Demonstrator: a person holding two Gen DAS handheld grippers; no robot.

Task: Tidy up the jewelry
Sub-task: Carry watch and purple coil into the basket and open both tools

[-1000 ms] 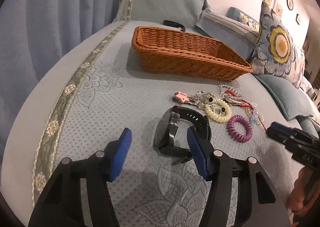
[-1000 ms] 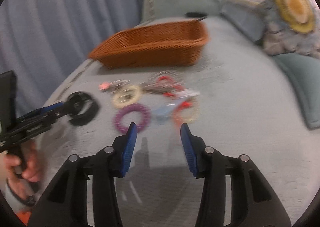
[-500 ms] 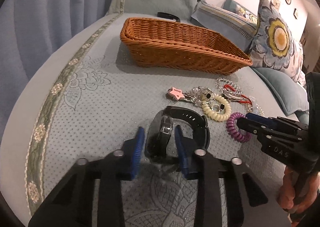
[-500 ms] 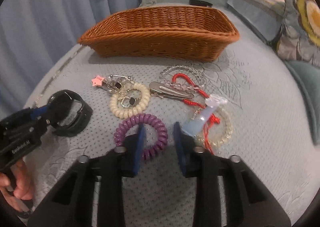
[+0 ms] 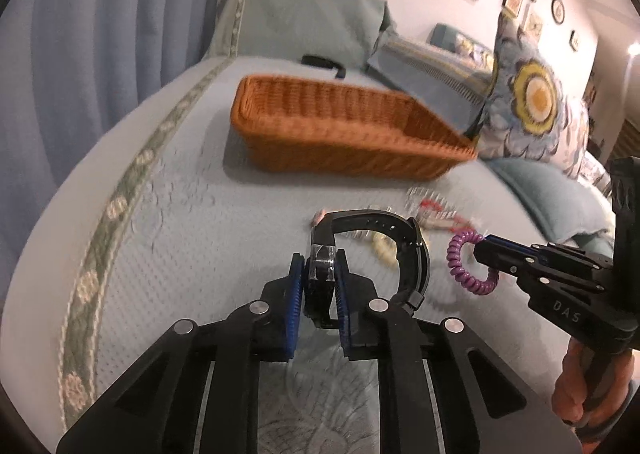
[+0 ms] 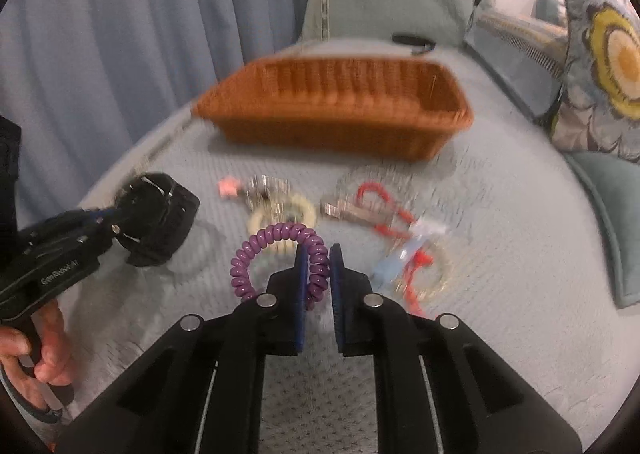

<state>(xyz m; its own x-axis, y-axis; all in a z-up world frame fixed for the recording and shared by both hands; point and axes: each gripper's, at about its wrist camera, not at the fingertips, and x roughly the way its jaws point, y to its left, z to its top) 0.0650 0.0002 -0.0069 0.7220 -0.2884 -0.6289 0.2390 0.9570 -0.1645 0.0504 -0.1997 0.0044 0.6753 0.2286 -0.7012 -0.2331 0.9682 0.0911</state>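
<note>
My left gripper (image 5: 318, 266) has its jaws closing, blue pads pressed on the case of a black watch (image 5: 404, 250) held just above the bedspread. In the right wrist view the same watch (image 6: 160, 217) hangs at the left gripper's tip (image 6: 116, 219). My right gripper (image 6: 318, 254) has its jaws closing too, pinching a purple spiral bracelet (image 6: 256, 250), which is raised off the cover. The left wrist view shows that bracelet (image 5: 460, 266) at the right gripper's tip (image 5: 486, 244). A wicker basket (image 6: 332, 113) stands beyond both.
On the bedspread lie a cream spiral bracelet (image 6: 280, 209), a pink star charm (image 6: 228, 185), a metal clip (image 6: 348, 211) and red cord (image 6: 384, 209). A floral cushion (image 5: 532, 93) and pillows line the right. A curtain (image 5: 100, 33) hangs left. A black item (image 5: 324, 63) lies behind the basket.
The left jaws closed from wide open onto the watch and raised it. The right gripper came up to the purple bracelet, closed on it and lifted it.
</note>
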